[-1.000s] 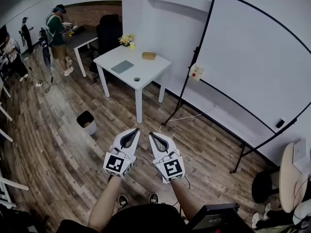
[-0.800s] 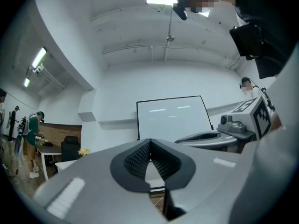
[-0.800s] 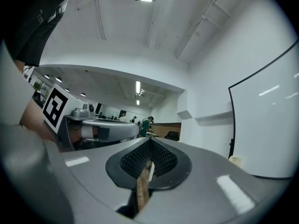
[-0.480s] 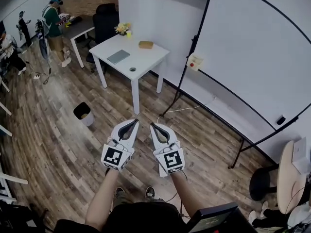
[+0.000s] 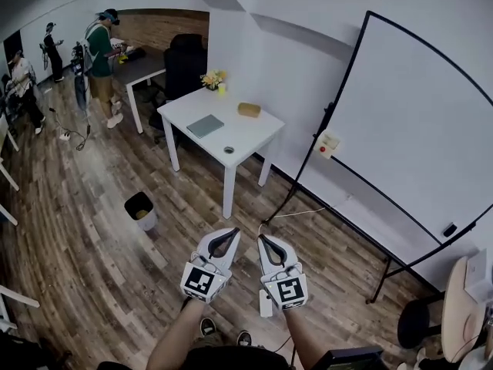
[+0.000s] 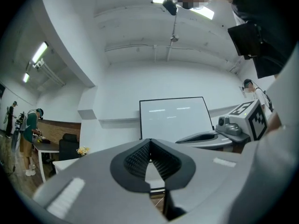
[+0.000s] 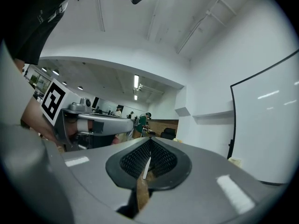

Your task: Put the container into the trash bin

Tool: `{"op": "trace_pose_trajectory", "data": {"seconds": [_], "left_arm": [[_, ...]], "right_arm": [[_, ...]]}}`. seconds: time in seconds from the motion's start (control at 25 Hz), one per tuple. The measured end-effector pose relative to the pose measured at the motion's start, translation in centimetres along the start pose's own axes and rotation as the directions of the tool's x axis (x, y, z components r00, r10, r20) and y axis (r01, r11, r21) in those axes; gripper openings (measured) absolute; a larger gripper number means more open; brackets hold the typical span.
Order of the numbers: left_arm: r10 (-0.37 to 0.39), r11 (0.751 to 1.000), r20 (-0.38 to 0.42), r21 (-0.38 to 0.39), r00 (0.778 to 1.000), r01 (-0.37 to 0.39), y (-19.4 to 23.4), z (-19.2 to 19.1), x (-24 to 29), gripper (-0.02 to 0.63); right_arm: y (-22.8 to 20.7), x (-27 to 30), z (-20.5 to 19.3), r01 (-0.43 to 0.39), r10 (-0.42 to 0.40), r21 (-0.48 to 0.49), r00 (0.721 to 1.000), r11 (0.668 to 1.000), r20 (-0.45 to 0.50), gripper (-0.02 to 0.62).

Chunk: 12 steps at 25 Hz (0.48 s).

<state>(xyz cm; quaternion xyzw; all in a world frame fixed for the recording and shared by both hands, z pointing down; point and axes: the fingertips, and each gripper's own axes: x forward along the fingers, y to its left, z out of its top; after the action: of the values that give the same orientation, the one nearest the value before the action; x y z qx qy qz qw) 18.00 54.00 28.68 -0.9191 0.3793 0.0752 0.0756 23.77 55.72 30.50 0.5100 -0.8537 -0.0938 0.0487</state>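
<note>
Looking first from the head view, I judge that the approach step is in hand. The left tongs [image 5: 232, 233] and the right tongs [image 5: 263, 238] are both clenched and carry nothing, side by side above the wood floor [image 5: 92, 237]. The container [image 5: 249, 109], which seems to be a small brown box, lies on the white worktop [image 5: 250, 134] near its far edge, well apart from the tongs. The trash bin [image 5: 141, 209] stands on the floor to the left of the worktop, apart from its legs. The next move calls for coming closer and releasing one pair of tongs before reaching over the near edge. The floor between looks free. The whiteboard [image 5: 431, 129] stand and a cable [image 5: 293, 213] lie to the right.

In the left gripper view, the left tongs [image 6: 149, 146] are pressed together with nothing between them.

In the right gripper view, the right tongs [image 7: 149, 146] are likewise closed and empty.
</note>
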Motion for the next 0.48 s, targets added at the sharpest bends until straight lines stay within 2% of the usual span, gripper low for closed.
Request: {"op": "trace_pose_trajectory", "data": {"seconds": [0.12,0.28,0.48], "left_arm": [[-0.012,1.0,0.011,-0.024,1.0,0.012,2.2,-0.1,0.2,0.002],[-0.052,0.998,-0.017,-0.047,0.999,0.051,3.7,-1.4,-0.1,0.002],[-0.078,0.996,-0.036,-0.055,0.996,0.076,5.2,-2.6,0.3,0.002]], "right_arm": [[0.3,2.0,0.1,0.026,-0.026,-0.013,0.999,1.0,-0.019,0.014],[0.5,3.5,-0.1,0.067,-0.069,-0.037,0.997,0.997,-0.037,0.014],[0.0,5.3,-1.2,0.109,-0.11,-0.015,0.992,0.994,-0.056,0.014]]}}
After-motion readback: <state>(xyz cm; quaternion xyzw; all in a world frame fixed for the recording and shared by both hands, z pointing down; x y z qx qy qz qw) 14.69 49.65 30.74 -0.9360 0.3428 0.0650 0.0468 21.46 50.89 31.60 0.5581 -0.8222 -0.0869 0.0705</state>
